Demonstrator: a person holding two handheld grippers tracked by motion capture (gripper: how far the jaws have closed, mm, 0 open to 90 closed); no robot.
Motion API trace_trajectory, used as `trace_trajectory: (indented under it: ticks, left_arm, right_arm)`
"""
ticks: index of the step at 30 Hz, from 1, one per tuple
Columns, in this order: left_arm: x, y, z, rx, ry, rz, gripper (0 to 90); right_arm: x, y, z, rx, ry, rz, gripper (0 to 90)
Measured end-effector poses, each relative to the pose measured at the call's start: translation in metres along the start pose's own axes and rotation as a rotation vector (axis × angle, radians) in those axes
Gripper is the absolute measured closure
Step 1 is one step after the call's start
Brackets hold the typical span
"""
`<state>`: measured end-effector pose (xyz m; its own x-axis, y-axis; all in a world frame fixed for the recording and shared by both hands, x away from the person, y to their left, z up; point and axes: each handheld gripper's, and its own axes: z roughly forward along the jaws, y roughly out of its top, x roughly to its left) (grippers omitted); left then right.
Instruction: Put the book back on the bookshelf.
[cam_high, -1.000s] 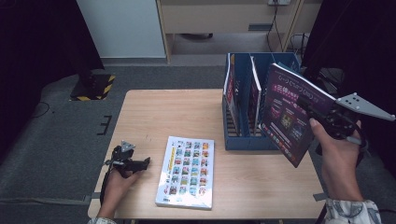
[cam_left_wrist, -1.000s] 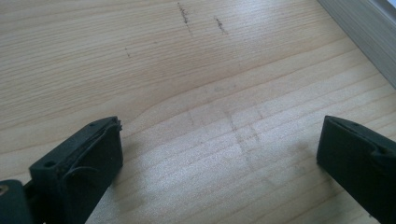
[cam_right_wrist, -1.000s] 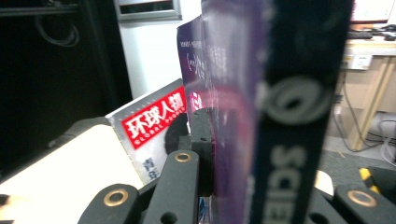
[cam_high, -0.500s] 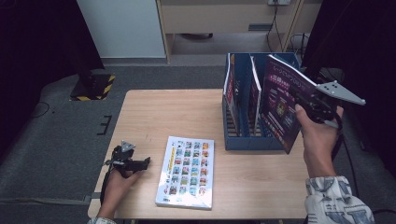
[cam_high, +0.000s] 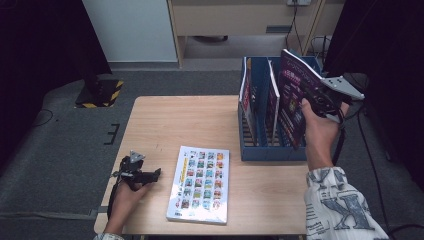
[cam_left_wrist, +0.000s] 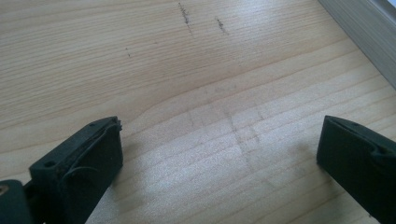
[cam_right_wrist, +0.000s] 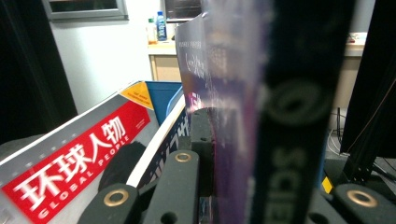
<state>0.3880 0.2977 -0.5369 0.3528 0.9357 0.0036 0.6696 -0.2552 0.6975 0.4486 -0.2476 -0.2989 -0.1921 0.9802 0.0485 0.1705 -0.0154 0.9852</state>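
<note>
Black claws (cam_left_wrist: 217, 158), white letter-printed sleeve (cam_high: 340, 205)

Grey carpet floor (cam_high: 65, 150) w/ a light wood table (cam_high: 190, 120); white wall panel (cam_high: 130, 30) & wooden cabinet (cam_high: 240, 20) behind, dark sides.

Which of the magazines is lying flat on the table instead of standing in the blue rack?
The white magazine with a grid of small coloured pictures, flat on the wooden table; the others stand upright.

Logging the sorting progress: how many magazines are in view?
4: two standing in the blue rack, a purple magazine in the right claw above it, one flat on the table. Others may be hidden.
</note>
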Motion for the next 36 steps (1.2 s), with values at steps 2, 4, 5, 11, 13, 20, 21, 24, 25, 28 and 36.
trace_trajectory:
  ticks: [2,4,5,11,13,20,21,24,25,28,36]
  left_arm:
    - [0.000,0.000,0.000,0.000,0.000,0.000,0.0]
    - [0.000,0.000,0.000,0.000,0.000,0.000,0.0]
    - [0.000,0.000,0.000,0.000,0.000,0.000,0.0]
    - [0.000,0.000,0.000,-0.003,0.000,-0.004,0.0]
    - [0.000,0.000,0.000,-0.004,0.001,-0.005,0.0]
    - [0.000,0.000,0.000,-0.001,0.002,-0.003,0.0]
    - [0.000,0.000,0.000,-0.001,0.002,-0.003,0.0]
    - [0.000,0.000,0.000,-0.001,0.003,-0.003,0.0]
    - [0.000,0.000,0.000,-0.001,0.003,-0.003,0.0]
    - [0.000,0.000,0.000,-0.001,0.003,-0.003,0.0]
    - [0.000,0.000,0.000,-0.001,0.003,-0.003,0.0]
  right_arm:
    - [0.002,-0.002,0.009,0.002,-0.016,-0.015,83.9]
    - [0.004,-0.003,0.017,-0.003,-0.026,0.002,83.8]
    - [0.005,-0.003,0.020,-0.002,-0.026,0.002,83.8]
    - [0.010,-0.004,0.037,0.000,-0.037,-0.008,83.8]
    - [0.010,-0.005,0.042,-0.008,-0.050,-0.011,83.8]
    - [0.011,-0.013,0.055,-0.018,-0.057,0.005,83.8]
    - [0.011,-0.014,0.056,-0.017,-0.060,0.000,83.8]
    - [0.010,-0.017,0.058,-0.017,-0.064,0.008,83.8]
    - [0.009,-0.017,0.059,-0.014,-0.065,0.012,83.8]
    - [0.007,-0.019,0.060,-0.018,-0.070,0.014,83.8]
    - [0.005,-0.024,0.059,-0.020,-0.060,0.021,83.8]
